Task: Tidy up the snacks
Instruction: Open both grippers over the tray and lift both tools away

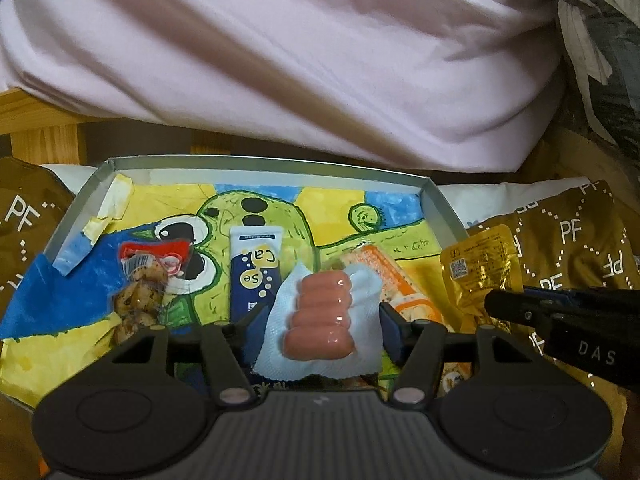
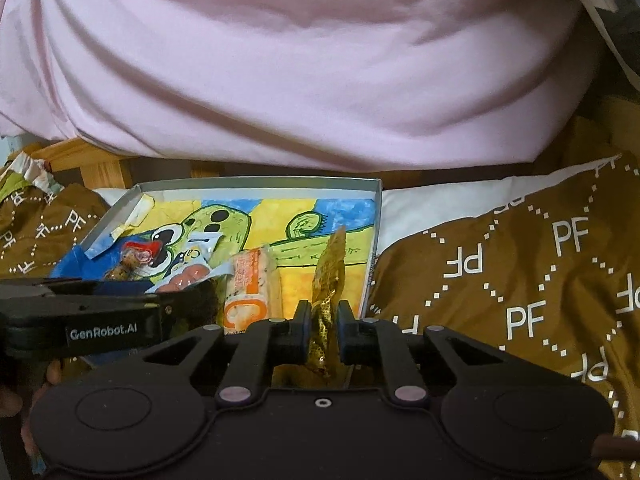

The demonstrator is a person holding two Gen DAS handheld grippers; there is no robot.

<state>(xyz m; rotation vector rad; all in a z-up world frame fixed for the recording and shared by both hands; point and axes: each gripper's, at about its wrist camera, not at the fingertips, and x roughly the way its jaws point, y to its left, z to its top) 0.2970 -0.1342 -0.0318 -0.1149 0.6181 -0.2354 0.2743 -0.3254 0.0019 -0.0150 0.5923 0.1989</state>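
Over the shallow tray [image 1: 442,216], the left hand-held gripper [image 1: 318,316] stands spread around a sausage pack [image 1: 320,320] – pads apart from it – while the right hand-held gripper [image 2: 322,320] pinches a gold packet [image 2: 326,280].

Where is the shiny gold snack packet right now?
The gold packet is pinched upright in the right gripper, over the right side of the painted tray, just right of the orange-and-white snack bar.

bedroom at home, pink bedding [image 1: 280,60], wooden bedframe [image 1: 44,120]
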